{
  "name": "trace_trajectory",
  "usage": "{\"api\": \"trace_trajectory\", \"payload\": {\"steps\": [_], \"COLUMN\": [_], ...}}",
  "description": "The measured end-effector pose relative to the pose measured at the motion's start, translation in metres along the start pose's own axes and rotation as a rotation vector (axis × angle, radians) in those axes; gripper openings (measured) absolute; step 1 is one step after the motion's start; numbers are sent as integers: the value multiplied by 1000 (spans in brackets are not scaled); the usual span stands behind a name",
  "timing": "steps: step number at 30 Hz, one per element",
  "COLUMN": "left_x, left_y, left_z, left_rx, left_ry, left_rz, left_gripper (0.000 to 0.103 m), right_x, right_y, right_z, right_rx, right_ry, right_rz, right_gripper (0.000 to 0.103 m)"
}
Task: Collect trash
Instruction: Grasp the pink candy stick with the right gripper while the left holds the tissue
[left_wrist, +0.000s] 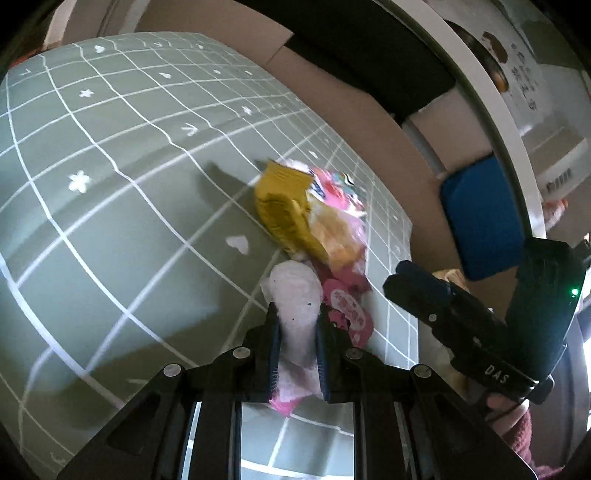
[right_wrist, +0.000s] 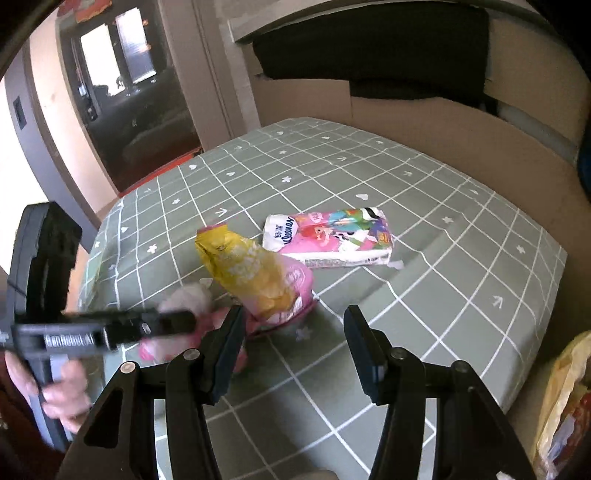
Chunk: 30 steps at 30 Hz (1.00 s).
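Pink-and-white crumpled wrapper, soft and tissue-like, sat pinched between the narrow jaws of the left hand-held gripper, its loose tail hanging below the pads over the green checked counter. Just ahead of that gripper lay more litter: a yellow snack bag leaning on a pink packet, and beyond them, further from both grippers, a flat cartoon-printed tissue pack.

The right hand-held gripper stood at a middling width with nothing between its fingers, angled down at the counter just to the near right of the yellow bag. A hand carried the left tool at the left edge of the right wrist view, where that tool showed blurred.

As a judgement, the step in hand was carrying off the pinched wrapper while the free gripper lined up on the next piece. Doing it well would have meant keeping the squeeze firm, since thin crumpled film could slip out, and lifting clear so the dangling tail did not drag the pink packet along. For the yellow bag, a bite across its upper crinkled edge looked safer than one on its puffed body. No bin was clearly visible; a bag at the right edge, beyond the counter, could not be identified.
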<state>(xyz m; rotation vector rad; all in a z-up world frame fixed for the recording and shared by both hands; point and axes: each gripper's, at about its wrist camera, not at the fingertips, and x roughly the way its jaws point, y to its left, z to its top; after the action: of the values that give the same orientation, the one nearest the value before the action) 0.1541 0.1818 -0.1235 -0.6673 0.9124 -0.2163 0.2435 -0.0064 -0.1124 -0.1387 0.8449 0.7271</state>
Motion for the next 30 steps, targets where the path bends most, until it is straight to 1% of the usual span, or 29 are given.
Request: {"api": "trace_trajectory", "payload": {"steps": [3, 8, 11, 13, 14, 16, 19, 21, 24, 27, 30], "left_x": [-6, -17, -28, -40, -44, -54, -65, -69, -71, -74, -80], "left_y": [6, 19, 26, 32, 33, 34, 32, 34, 37, 37, 33], "left_z": [3, 10, 14, 18, 19, 22, 22, 20, 21, 19, 17], "left_rx": [-37, -86, -101, -110, -107, -81, -28, -12, -12, -10, 11], "left_ry": [-20, -44, -80, -129, -146, -187, -232, -252, -254, -254, -278], "left_rz": [10, 29, 40, 65, 78, 133, 208, 237, 239, 242, 261], "left_gripper": [18, 18, 18, 18, 18, 18, 18, 18, 18, 18, 18], "right_x": [4, 28, 31, 31, 31, 28, 14, 9, 5, 11, 19], "right_y": [6, 20, 20, 19, 19, 18, 19, 22, 31, 46, 52], "right_z": [-6, -17, -18, -18, -19, -20, -22, -22, -21, -21, -19], "right_rx": [-8, -57, -42, -45, -46, -42, -53, -63, -55, -68, -67], "right_ry": [21, 97, 101, 101, 101, 97, 50, 37, 37, 60, 66], "right_rz": [19, -8, 2, -4, -7, -9, 4, 7, -17, -57, -78], "right_gripper": [53, 53, 53, 53, 53, 53, 54, 56, 57, 57, 57]}}
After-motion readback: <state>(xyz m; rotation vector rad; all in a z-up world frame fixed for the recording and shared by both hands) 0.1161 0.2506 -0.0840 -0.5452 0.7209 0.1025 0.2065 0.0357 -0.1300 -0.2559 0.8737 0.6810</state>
